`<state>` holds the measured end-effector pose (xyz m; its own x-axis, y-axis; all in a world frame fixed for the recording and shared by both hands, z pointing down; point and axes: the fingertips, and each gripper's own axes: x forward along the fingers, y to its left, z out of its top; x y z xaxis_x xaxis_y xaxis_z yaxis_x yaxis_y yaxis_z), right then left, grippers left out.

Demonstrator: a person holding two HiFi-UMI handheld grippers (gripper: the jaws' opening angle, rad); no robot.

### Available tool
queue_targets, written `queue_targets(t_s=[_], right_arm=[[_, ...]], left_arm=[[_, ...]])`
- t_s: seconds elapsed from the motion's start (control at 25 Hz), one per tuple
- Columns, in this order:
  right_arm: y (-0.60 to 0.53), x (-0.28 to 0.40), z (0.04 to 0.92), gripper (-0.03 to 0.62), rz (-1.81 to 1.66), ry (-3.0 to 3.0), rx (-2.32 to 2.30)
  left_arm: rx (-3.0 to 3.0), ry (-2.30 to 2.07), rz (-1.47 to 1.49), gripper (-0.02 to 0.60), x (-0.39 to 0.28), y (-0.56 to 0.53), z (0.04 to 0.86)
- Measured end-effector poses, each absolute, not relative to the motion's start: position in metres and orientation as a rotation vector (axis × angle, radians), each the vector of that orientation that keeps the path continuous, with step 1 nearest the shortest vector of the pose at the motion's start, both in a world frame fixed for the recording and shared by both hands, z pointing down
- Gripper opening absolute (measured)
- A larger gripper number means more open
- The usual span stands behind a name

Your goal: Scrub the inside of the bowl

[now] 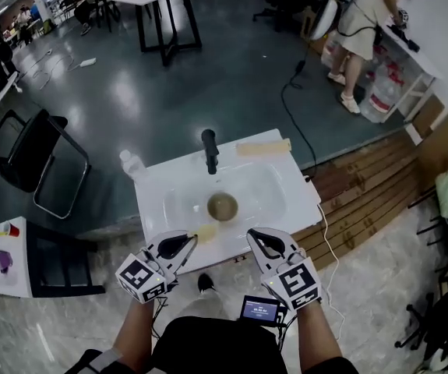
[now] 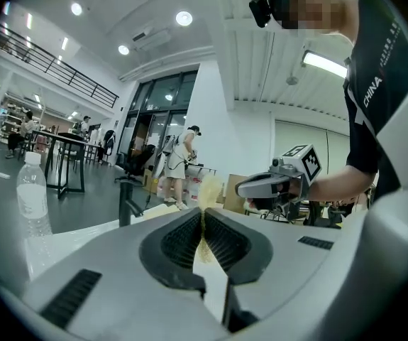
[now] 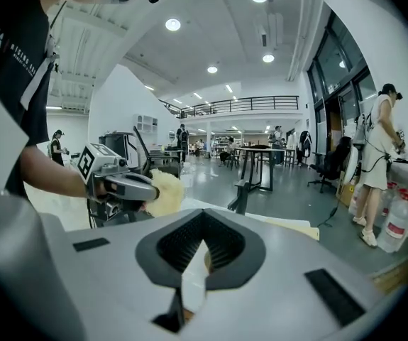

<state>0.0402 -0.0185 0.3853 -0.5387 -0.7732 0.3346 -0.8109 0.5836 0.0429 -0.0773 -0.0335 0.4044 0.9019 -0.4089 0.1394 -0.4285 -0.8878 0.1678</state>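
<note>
A brownish bowl point(image 1: 223, 206) sits in the basin of a white sink point(image 1: 153, 187), in front of the black faucet point(image 1: 209, 150). My left gripper point(image 1: 192, 238) hovers over the sink's near edge, shut on a yellow sponge point(image 1: 206, 231). In the left gripper view the sponge point(image 2: 210, 190) sticks out past the closed jaws of the left gripper point(image 2: 203, 213). To its right, also at the near edge, my right gripper point(image 1: 252, 234) is level with it. The right gripper's point(image 3: 205, 213) jaws meet at the tips with nothing between them. Both grippers are short of the bowl.
A clear water bottle point(image 1: 130, 162) stands at the sink's back left corner. A yellowish strip point(image 1: 262, 147) lies along the sink's back edge. A black chair point(image 1: 29, 154) is to the left. A person point(image 1: 364, 22) stands at a bench far right, and a cable point(image 1: 294, 107) trails across the floor.
</note>
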Motion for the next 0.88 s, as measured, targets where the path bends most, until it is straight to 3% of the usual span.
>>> queue_targets(t_s=[0.4, 0.88], right_arm=[[-0.073, 0.007, 0.397, -0.003, 0.087, -2.473, 1.209], [-0.124, 0.034, 0.411, -0.003, 0.102, -2.543, 1.043]], left_arm=[[2.764, -0.611, 0.103, 0.015, -0.100, -0.092, 0.429], [2.644, -0.763, 0.100, 0.015, -0.080, -0.120, 0.440]])
